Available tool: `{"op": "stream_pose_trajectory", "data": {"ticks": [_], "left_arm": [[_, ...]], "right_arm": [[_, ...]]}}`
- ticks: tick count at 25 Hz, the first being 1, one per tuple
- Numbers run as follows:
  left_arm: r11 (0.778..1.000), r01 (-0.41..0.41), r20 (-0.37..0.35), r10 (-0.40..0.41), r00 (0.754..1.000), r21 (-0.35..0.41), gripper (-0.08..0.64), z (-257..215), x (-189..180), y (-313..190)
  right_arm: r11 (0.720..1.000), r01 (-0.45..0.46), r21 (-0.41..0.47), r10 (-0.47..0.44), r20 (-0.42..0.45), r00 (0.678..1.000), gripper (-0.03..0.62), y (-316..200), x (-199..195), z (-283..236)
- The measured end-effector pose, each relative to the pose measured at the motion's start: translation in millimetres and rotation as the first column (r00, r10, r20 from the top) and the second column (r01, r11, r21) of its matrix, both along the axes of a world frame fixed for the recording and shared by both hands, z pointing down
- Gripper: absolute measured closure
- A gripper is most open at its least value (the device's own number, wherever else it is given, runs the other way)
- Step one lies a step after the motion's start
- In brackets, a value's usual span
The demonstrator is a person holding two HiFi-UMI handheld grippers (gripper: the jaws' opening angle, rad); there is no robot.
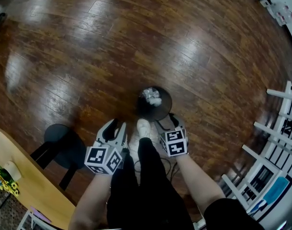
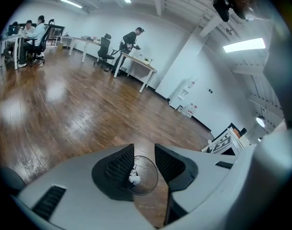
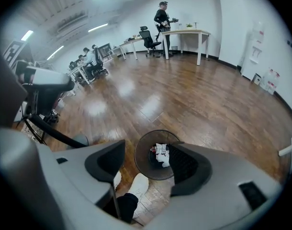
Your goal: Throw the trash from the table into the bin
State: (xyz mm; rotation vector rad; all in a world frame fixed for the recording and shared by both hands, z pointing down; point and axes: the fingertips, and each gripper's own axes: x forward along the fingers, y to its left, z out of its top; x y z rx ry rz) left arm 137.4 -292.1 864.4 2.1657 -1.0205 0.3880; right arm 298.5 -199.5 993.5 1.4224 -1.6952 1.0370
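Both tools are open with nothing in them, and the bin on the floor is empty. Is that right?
Not quite. The bin is not empty: white crumpled trash lies inside it, as the head view and the right gripper view show. The rest holds: the left tool and the right tool are both open with nothing held in them.

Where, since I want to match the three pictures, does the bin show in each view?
Head view: bin at centre, just beyond the white shoe.
Left gripper view: bin low centre, seen between the fingers.
Right gripper view: bin low centre, partly behind the right finger.
Shared landmark: white crumpled trash inside it.
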Motion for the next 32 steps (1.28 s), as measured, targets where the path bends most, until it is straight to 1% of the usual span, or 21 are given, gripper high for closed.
{"op": "stream_pose_trajectory", "data": {"ticks": [2,7,9,13,15,16,18,20,21,22,23,25,27,29,30,31,32], "left_arm": [[1.0,-0.025,0.002,0.025,1.0,0.015,0.429,-6,3,-1],[0.998,-0.051,-0.03,0.053,0.998,0.039,0.43,-21,5,-3],[0.996,-0.073,-0.037,0.075,0.996,0.059,0.428,-30,5,-4],[0.987,-0.11,-0.053,0.117,0.992,0.113,0.428,-54,3,-12],[0.985,-0.103,-0.059,0.112,0.992,0.135,0.428,-65,-1,-20],[0.985,-0.092,-0.063,0.102,0.993,0.145,0.428,-72,-3,-23],[0.984,-0.068,-0.071,0.081,0.994,0.163,0.428,-88,-9,-25],[0.979,-0.055,-0.081,0.072,0.994,0.194,0.428,-109,-15,-25],[0.975,-0.05,-0.086,0.07,0.994,0.217,0.428,-121,-18,-27],[0.969,-0.045,-0.088,0.068,0.994,0.245,0.43,-133,-21,-30],[0.961,-0.039,-0.086,0.065,0.994,0.274,0.428,-145,-25,-35],[0.945,-0.018,-0.08,0.047,0.996,0.327,0.429,-170,-33,-42],[0.929,0.015,-0.09,0.02,0.996,0.37,0.434,-198,-43,-44],[0.908,0.051,-0.112,-0.005,0.994,0.417,0.438,-228,-52,-44],[0.893,0.072,-0.126,-0.018,0.992,0.444,0.459,-244,-56,-44],[0.876,0.096,-0.14,-0.033,0.99,0.473,0.462,-259,-62,-44],[0.856,0.124,-0.155,-0.052,0.987,0.502,0.473,-274,-69,-43]], "right_arm": [[1.0,-0.017,0.014,0.017,0.005,1.0,0.299,-1,-1,-8],[0.997,-0.049,0.052,0.048,0.024,0.999,0.299,0,-11,-29],[0.996,-0.058,0.066,0.056,0.036,0.998,0.299,0,-18,-40],[0.989,-0.061,0.138,0.056,0.036,0.998,0.299,-2,-25,-74],[0.981,-0.079,0.176,0.074,0.035,0.997,0.299,-5,-25,-91],[0.978,-0.085,0.193,0.08,0.035,0.996,0.312,-6,-25,-99],[0.972,-0.081,0.22,0.076,0.03,0.997,0.321,-6,-25,-115],[0.963,-0.066,0.26,0.063,0.022,0.998,0.368,-8,-25,-136],[0.956,-0.06,0.288,0.057,0.017,0.998,0.369,-11,-22,-149],[0.946,-0.052,0.319,0.052,0.01,0.999,0.407,-17,-19,-163],[0.936,-0.043,0.35,0.044,0.004,0.999,0.419,-24,-17,-177],[0.915,-0.016,0.403,0.021,-0.009,1.0,0.419,-38,-13,-208],[0.89,0.005,0.455,0.008,-0.026,1.0,0.425,-49,-10,-241],[0.852,0.015,0.523,0.016,-0.055,0.998,0.458,-63,-5,-278],[0.827,0.021,0.562,0.023,-0.071,0.997,0.499,-72,-4,-297],[0.798,0.03,0.601,0.025,-0.082,0.996,0.581,-82,-4,-316],[0.77,0.041,0.637,0.017,-0.085,0.996,0.589,-92,-8,-334]]}}
